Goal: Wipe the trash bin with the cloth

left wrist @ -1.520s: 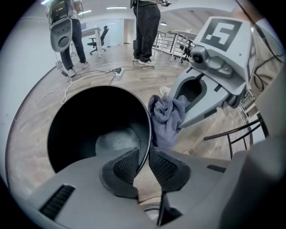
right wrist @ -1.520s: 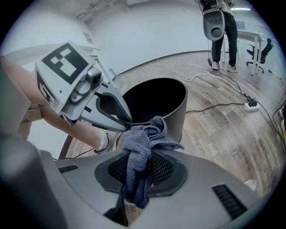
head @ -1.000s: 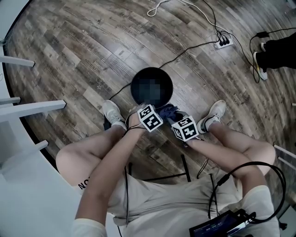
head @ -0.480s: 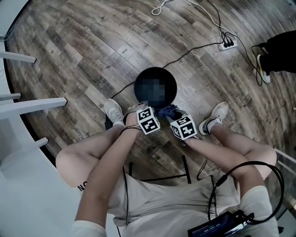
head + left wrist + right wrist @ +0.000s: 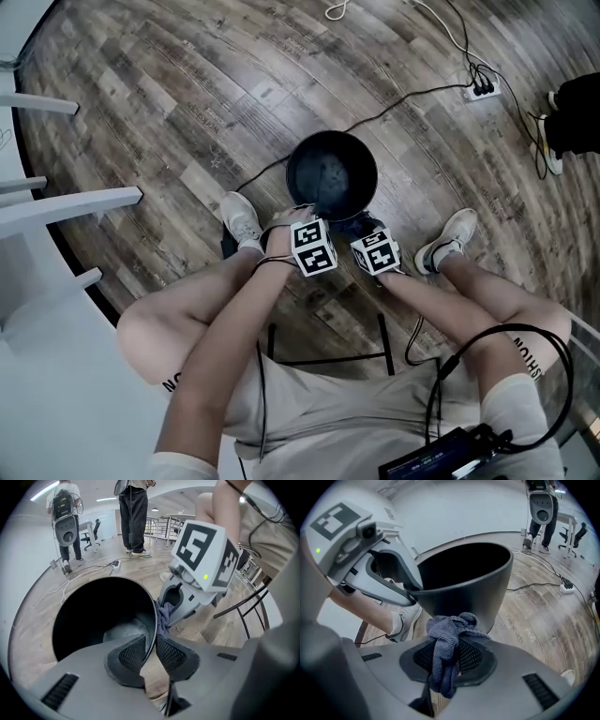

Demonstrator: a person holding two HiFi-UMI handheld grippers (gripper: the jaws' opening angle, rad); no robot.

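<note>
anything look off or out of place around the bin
Nothing spilled or damaged. A loose black cable trails across the floor right up to the trash bin, a snag risk, and the bin's bottom shows a pale grey patch inside.

A grey-brown wood-plank floor point(image 5: 169, 103) fills the room, crossed by a thin black cable point(image 5: 422, 91) that runs to a white power strip point(image 5: 483, 89). White slatted furniture point(image 5: 70, 202), perhaps a rack, stands at the left. Far off, ceiling strip lights point(image 5: 44, 491) glow above a black office chair point(image 5: 96, 527).

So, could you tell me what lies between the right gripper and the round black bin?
A crumpled blue-grey cloth, clamped in the right gripper; the right gripper view shows it.
</note>
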